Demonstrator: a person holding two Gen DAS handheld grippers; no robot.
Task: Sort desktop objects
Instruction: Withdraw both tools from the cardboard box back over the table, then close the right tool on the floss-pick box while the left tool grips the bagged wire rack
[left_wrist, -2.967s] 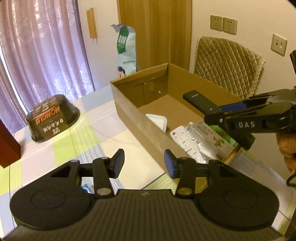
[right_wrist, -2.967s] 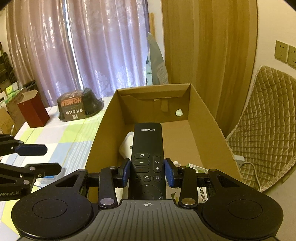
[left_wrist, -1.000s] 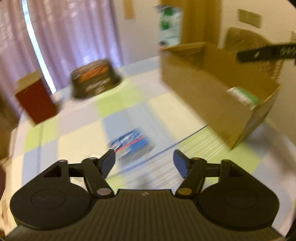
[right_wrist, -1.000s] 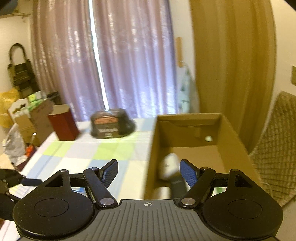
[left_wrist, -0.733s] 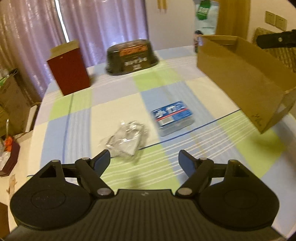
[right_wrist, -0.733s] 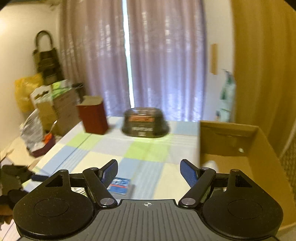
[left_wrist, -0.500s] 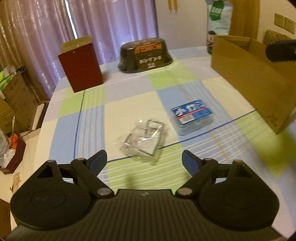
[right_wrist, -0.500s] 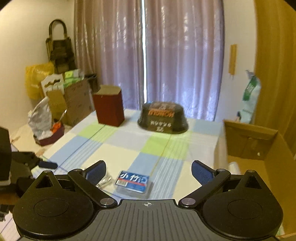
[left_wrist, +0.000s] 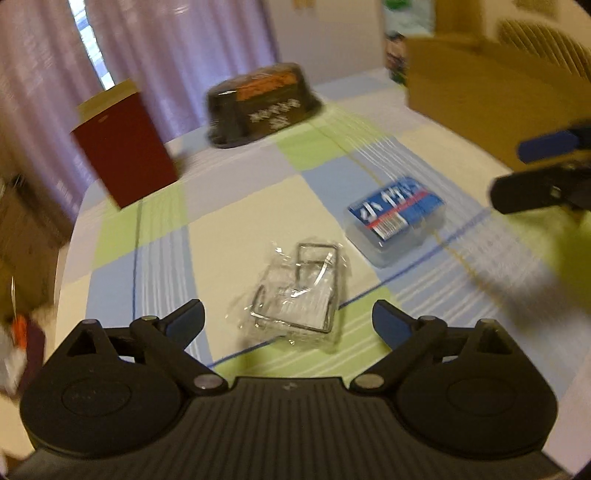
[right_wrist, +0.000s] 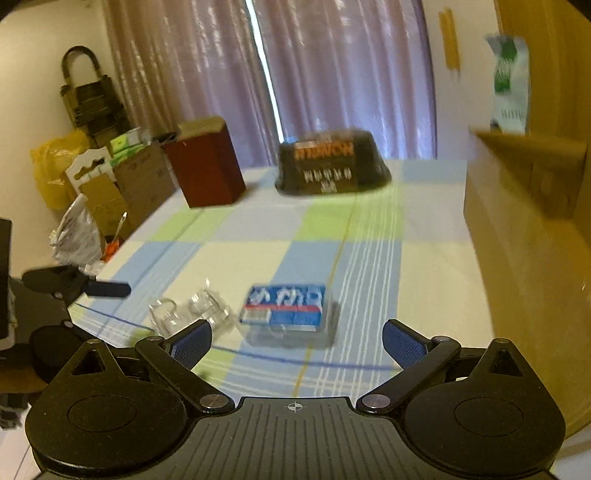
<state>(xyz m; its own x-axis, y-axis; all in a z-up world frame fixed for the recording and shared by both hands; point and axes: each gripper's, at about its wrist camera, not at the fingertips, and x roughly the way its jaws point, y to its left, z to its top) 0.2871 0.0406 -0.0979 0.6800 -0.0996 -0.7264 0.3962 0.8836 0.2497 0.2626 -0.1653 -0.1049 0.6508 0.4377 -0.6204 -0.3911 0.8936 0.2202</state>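
A crinkled clear plastic packet (left_wrist: 295, 291) with a wire frame inside lies on the checked tablecloth, just ahead of my open left gripper (left_wrist: 288, 321). To its right sits a clear case with a blue label (left_wrist: 397, 212). In the right wrist view that blue-labelled case (right_wrist: 288, 310) is just ahead of my open right gripper (right_wrist: 297, 341), with the clear packet (right_wrist: 188, 312) to its left. Both grippers hold nothing. The right gripper's fingers (left_wrist: 546, 144) show at the right edge of the left wrist view. The cardboard box (right_wrist: 524, 236) stands at the right.
A dark red box (right_wrist: 207, 166) and an upturned black noodle bowl (right_wrist: 330, 164) stand at the far side of the table. A green and white bag (right_wrist: 508, 85) leans behind the cardboard box. Bags and cartons (right_wrist: 92, 177) crowd the floor to the left of the table.
The right gripper let go of the black remote in the box and opened. Both grippers swung left from the box and now close in low over the packet and the blue case.
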